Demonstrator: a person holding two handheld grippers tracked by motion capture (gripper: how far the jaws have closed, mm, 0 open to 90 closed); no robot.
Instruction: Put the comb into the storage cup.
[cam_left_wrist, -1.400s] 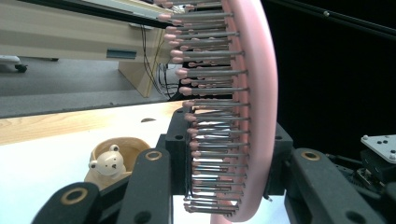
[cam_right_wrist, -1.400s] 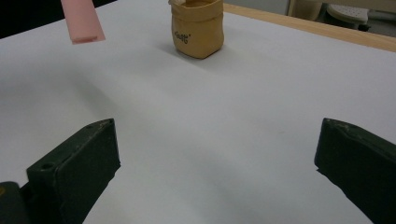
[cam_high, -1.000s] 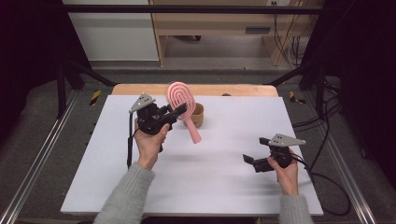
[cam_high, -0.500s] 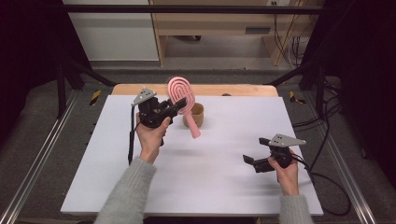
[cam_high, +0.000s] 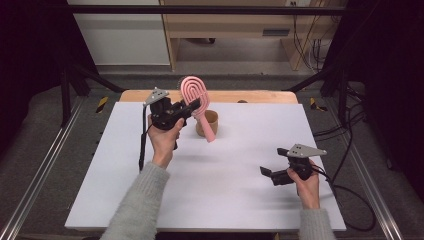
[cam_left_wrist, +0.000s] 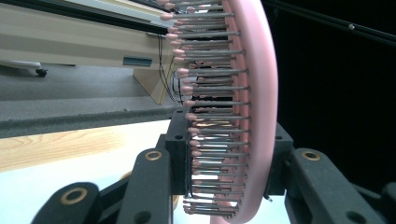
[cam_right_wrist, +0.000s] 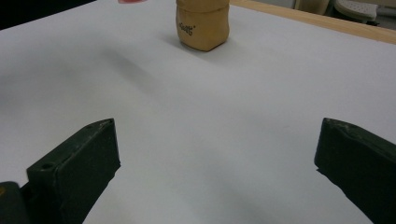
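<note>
Left gripper (cam_high: 192, 106) clamped on pink hairbrush (cam_high: 196, 97) head, held aloft near the tabletop's (cam_high: 125, 165) far edge, handle hanging over the tan cup (cam_high: 208, 123). Right gripper (cam_high: 269, 175) spread wide, empty, near the right edge. Suggest: centre handle tip over cup mouth, lower straight, release only once seated
</note>
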